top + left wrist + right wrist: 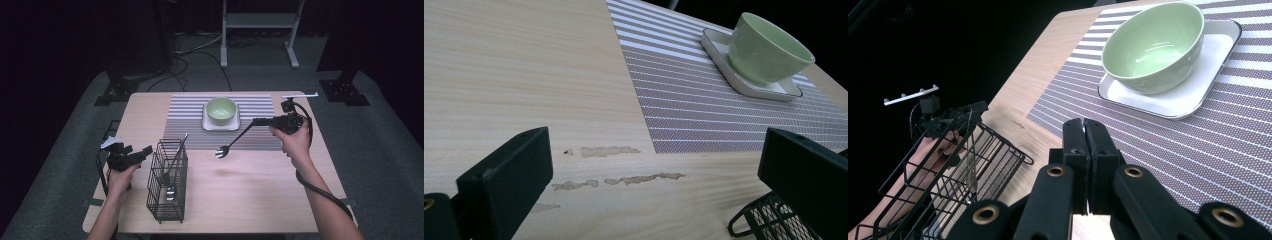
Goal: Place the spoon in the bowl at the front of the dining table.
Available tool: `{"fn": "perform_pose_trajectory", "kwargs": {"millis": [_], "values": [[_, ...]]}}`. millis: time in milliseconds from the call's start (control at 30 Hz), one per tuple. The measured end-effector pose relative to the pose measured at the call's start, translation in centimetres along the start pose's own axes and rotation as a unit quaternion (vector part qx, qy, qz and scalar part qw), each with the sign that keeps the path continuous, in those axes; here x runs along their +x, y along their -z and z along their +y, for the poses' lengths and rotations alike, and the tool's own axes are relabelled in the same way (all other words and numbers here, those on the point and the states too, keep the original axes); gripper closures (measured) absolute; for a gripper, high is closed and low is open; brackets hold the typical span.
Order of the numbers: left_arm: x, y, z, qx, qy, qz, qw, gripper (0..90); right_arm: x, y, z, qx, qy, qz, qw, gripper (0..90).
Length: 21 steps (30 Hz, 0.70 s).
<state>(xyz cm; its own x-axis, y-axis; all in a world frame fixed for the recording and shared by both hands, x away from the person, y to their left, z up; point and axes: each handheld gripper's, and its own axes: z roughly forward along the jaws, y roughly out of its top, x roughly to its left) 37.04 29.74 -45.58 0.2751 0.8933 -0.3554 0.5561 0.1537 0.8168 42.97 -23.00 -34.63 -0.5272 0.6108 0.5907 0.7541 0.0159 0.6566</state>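
My right gripper (pixel 256 121) hovers over the right part of the striped placemat (pixel 260 107), shut on the dark handle of a utensil (pixel 235 139). The utensil slants down to the left and its silver head (pixel 221 151) hangs just above the table. In the right gripper view the jaws (pixel 1084 131) press together and hide the handle. A green bowl (pixel 221 110) (pixel 1153 45) sits on a white square plate (pixel 218 125) (pixel 1198 90). My left gripper (pixel 136 150) (pixel 654 180) stands open left of a black wire basket (pixel 167 182), with nothing between its jaws.
The wire basket holds a spoon (pixel 170 191) and a long handle (pixel 180 147) that leans out of its top. Scuffed patches (pixel 619 177) mark the wood near the left gripper. Dark stands (pixel 117 87) and a white frame (pixel 257 30) stand on the floor behind the table.
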Motion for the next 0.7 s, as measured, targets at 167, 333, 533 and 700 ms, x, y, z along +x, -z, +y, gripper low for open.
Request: {"fn": "perform_pose_trajectory", "kwargs": {"millis": [167,333,533,700], "values": [[0.0,0.0,0.0,-0.002,0.0,-0.001,1.0,0.0,-0.2,0.0,0.3,-0.003,-0.001,-0.002,1.0,88.8],[0.0,0.0,0.0,-0.001,0.0,0.0,1.0,0.0,-0.3,0.1,0.6,-0.008,-0.006,-0.004,0.9999,88.8],[0.1,0.1,0.0,-0.001,-0.001,0.001,1.0,0.0,-0.2,0.3,1.4,-0.012,-0.005,-0.01,0.9999,88.8],[0.1,0.1,0.0,-0.001,-0.001,0.0,1.0,0.0,-0.1,0.2,2.1,-0.014,-0.004,-0.016,0.9998,88.8]]}}
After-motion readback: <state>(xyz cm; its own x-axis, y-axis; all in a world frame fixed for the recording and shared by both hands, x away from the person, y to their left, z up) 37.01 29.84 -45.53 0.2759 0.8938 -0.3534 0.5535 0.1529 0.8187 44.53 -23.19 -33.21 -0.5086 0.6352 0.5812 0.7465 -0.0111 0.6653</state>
